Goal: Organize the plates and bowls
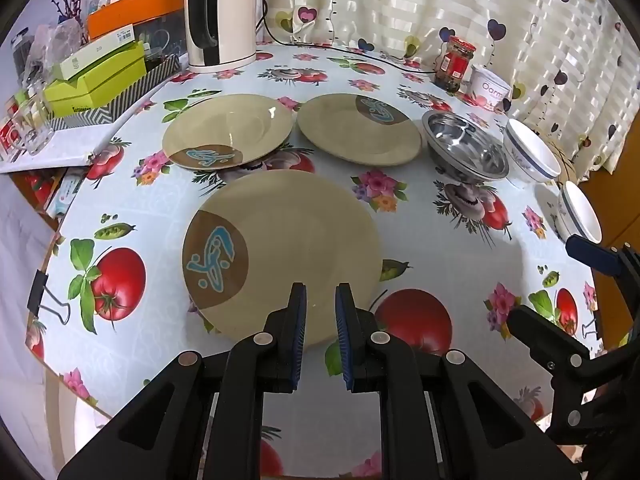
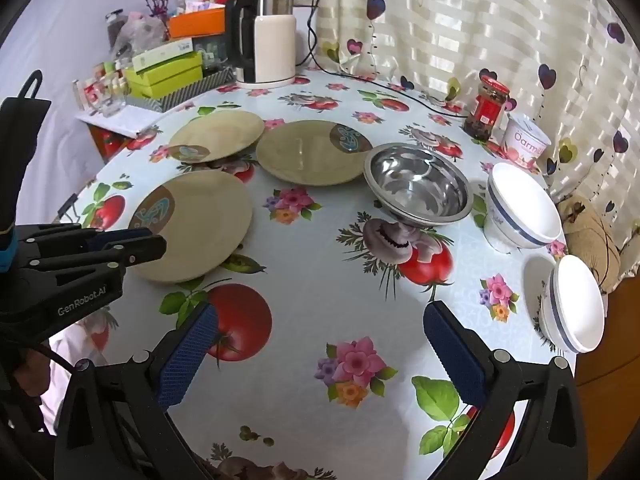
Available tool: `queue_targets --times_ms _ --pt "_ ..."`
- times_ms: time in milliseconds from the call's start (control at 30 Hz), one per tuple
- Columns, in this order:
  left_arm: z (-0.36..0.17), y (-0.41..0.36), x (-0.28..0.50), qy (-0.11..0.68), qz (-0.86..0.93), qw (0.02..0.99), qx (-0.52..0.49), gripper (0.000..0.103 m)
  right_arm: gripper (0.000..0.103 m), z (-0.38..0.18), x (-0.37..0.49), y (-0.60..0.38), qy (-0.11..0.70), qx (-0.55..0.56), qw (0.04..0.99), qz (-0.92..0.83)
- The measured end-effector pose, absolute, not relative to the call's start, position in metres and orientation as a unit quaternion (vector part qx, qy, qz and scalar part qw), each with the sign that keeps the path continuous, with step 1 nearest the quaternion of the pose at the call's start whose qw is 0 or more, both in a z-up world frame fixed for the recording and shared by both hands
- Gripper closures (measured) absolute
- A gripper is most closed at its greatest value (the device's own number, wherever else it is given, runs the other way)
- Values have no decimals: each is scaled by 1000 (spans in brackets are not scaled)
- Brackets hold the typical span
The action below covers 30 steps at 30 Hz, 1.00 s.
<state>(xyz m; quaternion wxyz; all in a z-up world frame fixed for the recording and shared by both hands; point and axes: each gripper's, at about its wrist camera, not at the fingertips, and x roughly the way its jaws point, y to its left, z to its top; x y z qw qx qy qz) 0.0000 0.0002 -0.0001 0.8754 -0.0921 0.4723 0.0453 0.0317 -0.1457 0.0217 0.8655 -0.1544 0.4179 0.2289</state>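
Observation:
Three beige plates with a brown patch lie on the table: a near plate (image 1: 288, 248) (image 2: 196, 224), a far left plate (image 1: 228, 132) (image 2: 218, 136) and a far middle plate (image 1: 356, 128) (image 2: 312, 152). A steel bowl (image 1: 464, 148) (image 2: 420, 184) stands to their right. Two white bowls with a blue band, one farther (image 1: 532, 152) (image 2: 520, 208) and one nearer (image 1: 580, 212) (image 2: 576, 304), stand at the right edge. My left gripper (image 1: 321, 296) (image 2: 136, 240) is at the near plate's front rim, jaws narrowly apart, nothing held. My right gripper (image 2: 320, 320) (image 1: 560, 280) is open and empty above the tablecloth.
A kettle (image 1: 222, 12) (image 2: 266, 40), boxes (image 1: 100, 76) (image 2: 164, 68) and small glasses (image 1: 28, 120) crowd the back left. A red-lidded jar (image 1: 454, 64) (image 2: 486, 108) and a white tub (image 1: 490, 88) (image 2: 526, 142) stand at the back right by the curtain. A binder clip (image 1: 44, 292) holds the tablecloth's left edge.

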Motion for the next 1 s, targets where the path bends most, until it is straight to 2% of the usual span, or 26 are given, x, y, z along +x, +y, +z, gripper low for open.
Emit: queue_targets --times_ms 1000 --pt "-1 1 -4 479 55 872 -85 88 0 20 30 -144 418 -150 865 233"
